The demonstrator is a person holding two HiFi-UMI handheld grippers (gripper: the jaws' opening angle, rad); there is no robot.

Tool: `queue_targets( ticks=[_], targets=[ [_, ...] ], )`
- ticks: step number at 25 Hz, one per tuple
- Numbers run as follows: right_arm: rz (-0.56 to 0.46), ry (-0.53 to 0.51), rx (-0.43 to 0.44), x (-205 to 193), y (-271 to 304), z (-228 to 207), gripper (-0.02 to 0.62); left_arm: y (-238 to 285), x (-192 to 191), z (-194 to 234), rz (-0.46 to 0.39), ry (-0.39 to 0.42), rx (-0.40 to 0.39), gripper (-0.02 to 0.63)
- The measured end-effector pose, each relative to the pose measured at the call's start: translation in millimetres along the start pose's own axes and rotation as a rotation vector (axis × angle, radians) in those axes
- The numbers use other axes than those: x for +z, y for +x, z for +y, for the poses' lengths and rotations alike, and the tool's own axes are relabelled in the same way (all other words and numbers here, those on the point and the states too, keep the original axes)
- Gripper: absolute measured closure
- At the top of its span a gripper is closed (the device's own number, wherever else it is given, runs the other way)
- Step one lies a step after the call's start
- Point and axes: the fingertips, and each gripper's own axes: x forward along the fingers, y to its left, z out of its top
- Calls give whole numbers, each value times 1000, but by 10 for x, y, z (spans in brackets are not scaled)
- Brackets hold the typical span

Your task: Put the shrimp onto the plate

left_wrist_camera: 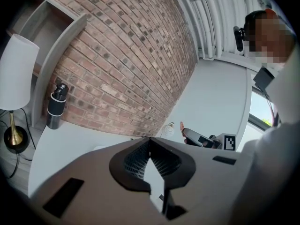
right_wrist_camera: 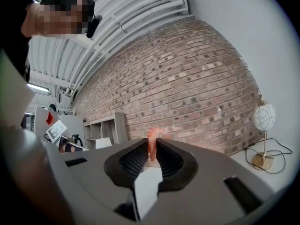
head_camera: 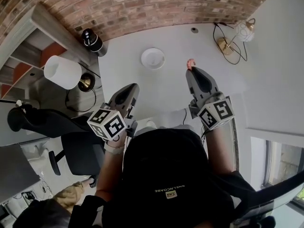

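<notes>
Right tongs (head_camera: 192, 70) clamp the shrimp (right_wrist_camera: 152, 144) (left tongs (head_camera: 133, 87) pressed together, empty); transport step, so I next align over the plate (head_camera: 153, 58).

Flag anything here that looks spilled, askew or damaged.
Nothing stands out. The round white plate sits flat and empty on the white table. The pink shrimp is pinched in the right gripper, not yet on the plate. The left gripper is shut and empty.

My right gripper (head_camera: 191, 70) is grey, black and ribbed inside; its cube (head_camera: 216, 113) bears black-and-white square markers. The shrimp (right_wrist_camera: 152, 144) is pinkish orange, the plate (head_camera: 153, 58) white, the counter (head_camera: 171, 87) pale grey, the brick wall (head_camera: 142, 6) red-brown.
</notes>
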Motion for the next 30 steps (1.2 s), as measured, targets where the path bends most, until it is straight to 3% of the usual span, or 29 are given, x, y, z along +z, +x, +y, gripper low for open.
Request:
queue_targets(
  ticks=[13,30],
  targets=[
    [25,-5,20,-80,409,55,543,41,108,320,3,-23,13,603],
    [80,-27,210,-132,980,-9,543,-106,254,520,-103,-70,218,603]
  ],
)
